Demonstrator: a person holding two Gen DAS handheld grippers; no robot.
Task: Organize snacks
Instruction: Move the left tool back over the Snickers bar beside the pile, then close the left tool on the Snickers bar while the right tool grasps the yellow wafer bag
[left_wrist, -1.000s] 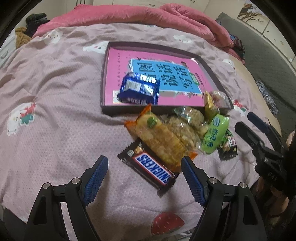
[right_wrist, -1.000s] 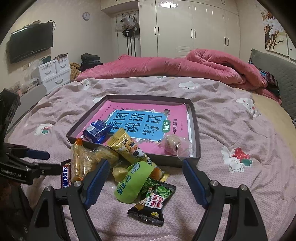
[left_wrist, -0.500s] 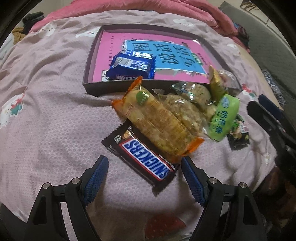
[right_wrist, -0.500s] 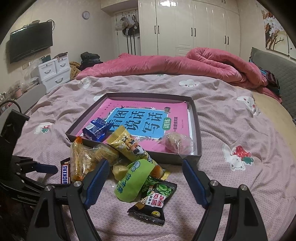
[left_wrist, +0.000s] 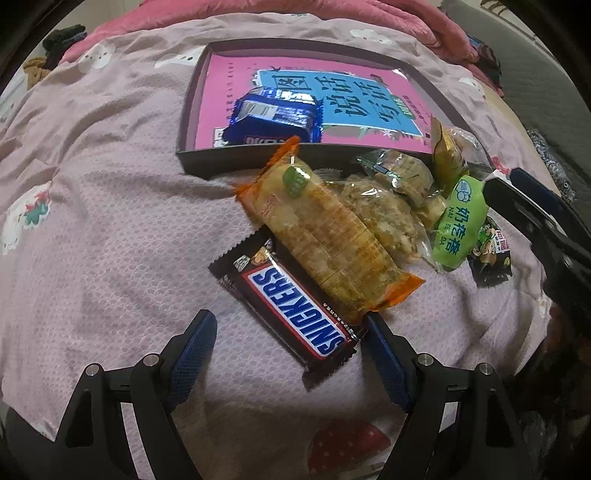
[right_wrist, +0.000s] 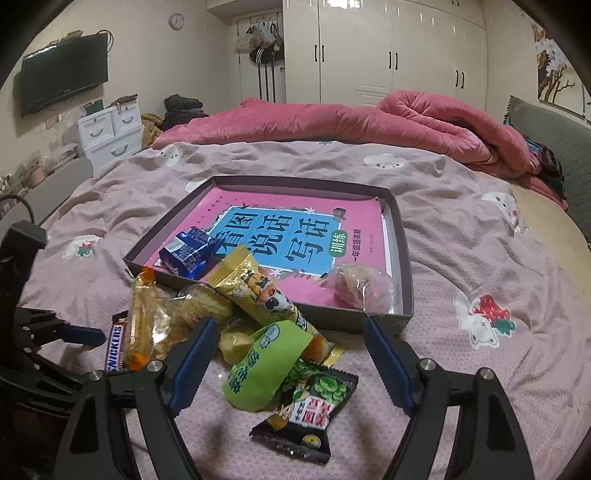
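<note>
Hovering above the pink bedsheet with the left gripper, fingers standing well apart and clamped on nothing; lying between them, the near end of the Snickers bar, untouched by either pad. Overlapping the bar's far edge, the orange-ended cracker pack, blocking a clean reach along that side. Crowding just beyond it, a clear-wrapped biscuit pack, a green pouch and a dark nut packet, all in one heap touching the near wall of the shallow dark tray.

Lying inside the tray on a pink and blue book, a blue wafer pack near one corner and a clear-wrapped round snack near the other. Leaning over the tray's near rim, a yellow cartoon-printed pack.

Hanging over the green pouch and nut packet with the right gripper, fingers likewise spread, gripping nothing.

Showing only as a narrow strip in the right wrist view, the Snickers bar, mostly hidden behind the cracker pack. Cutting off the nut packet in the left wrist view, the other gripper's dark frame. Remaining unreadable, the small print on most wrappers. Bunching at the far end of the bed, a red quilt.
</note>
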